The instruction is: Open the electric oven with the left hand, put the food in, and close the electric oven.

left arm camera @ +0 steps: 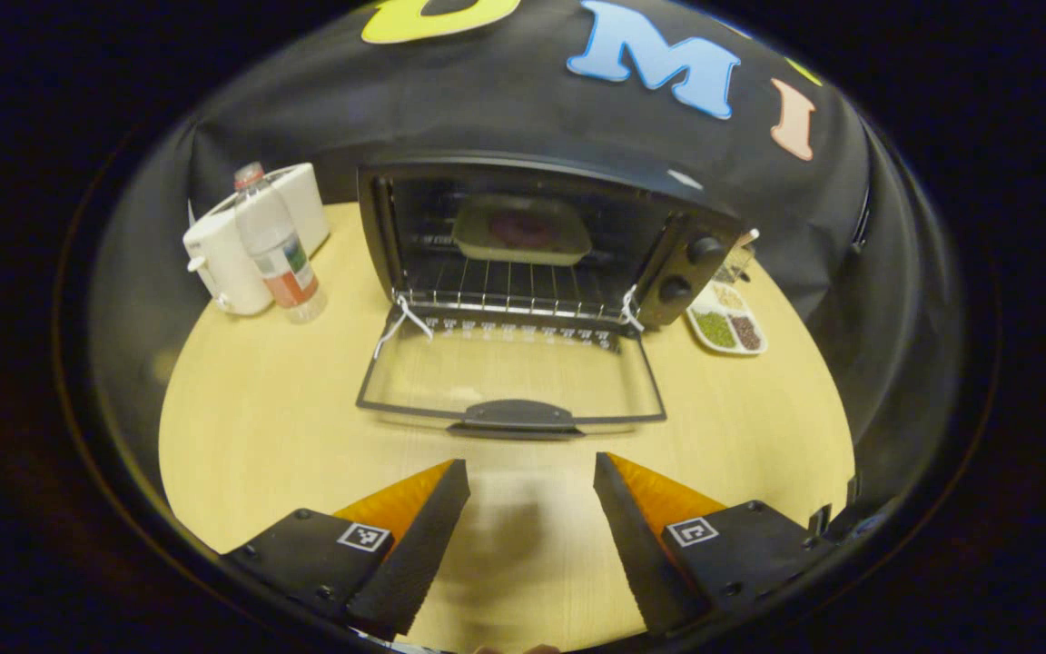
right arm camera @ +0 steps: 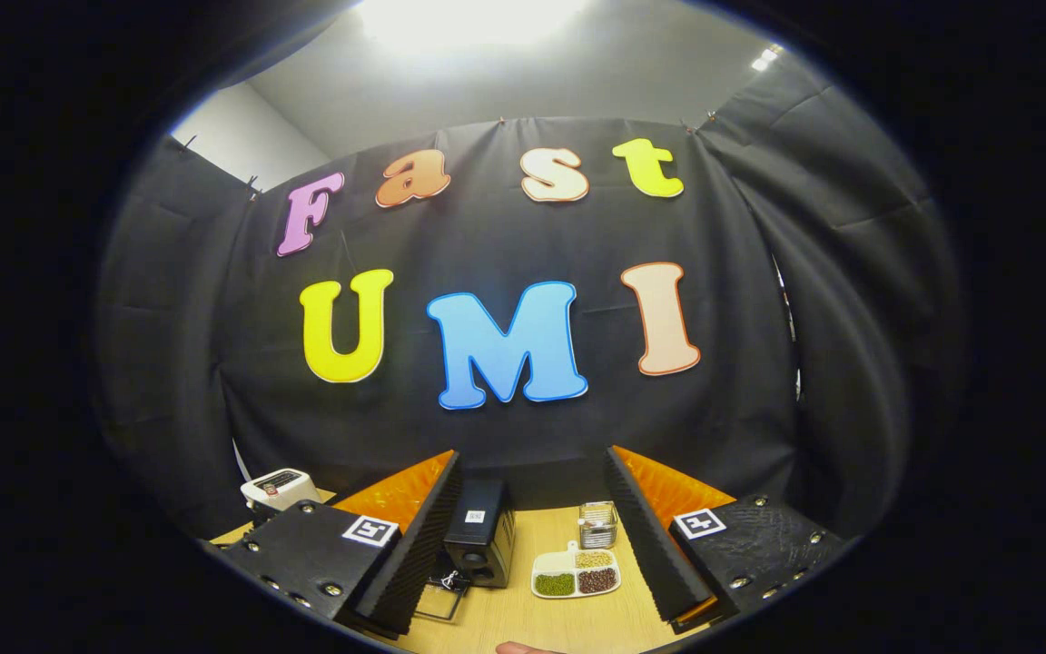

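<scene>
The black electric oven [left arm camera: 686, 245] stands at the back of the wooden table with its glass door [left arm camera: 509, 377] folded down flat toward me. A pale dish of dark food [left arm camera: 523, 232] rests on the wire rack [left arm camera: 509, 286] inside. My left gripper [left arm camera: 530, 472] hovers open just in front of the door's handle [left arm camera: 518, 416], nothing between its fingers. In the right gripper view, the right gripper [right arm camera: 530, 463] is open and raised, facing the booth wall, with the oven's side [right arm camera: 479, 540] low between its fingers.
A white appliance [left arm camera: 228, 245] and a plastic bottle [left arm camera: 278, 250] stand left of the oven. A divided tray of beans [left arm camera: 727, 327] lies right of it, also seen as the bean tray [right arm camera: 576, 574] beside a small wire holder [right arm camera: 597, 525]. Bare tabletop [left arm camera: 260, 427] lies in front.
</scene>
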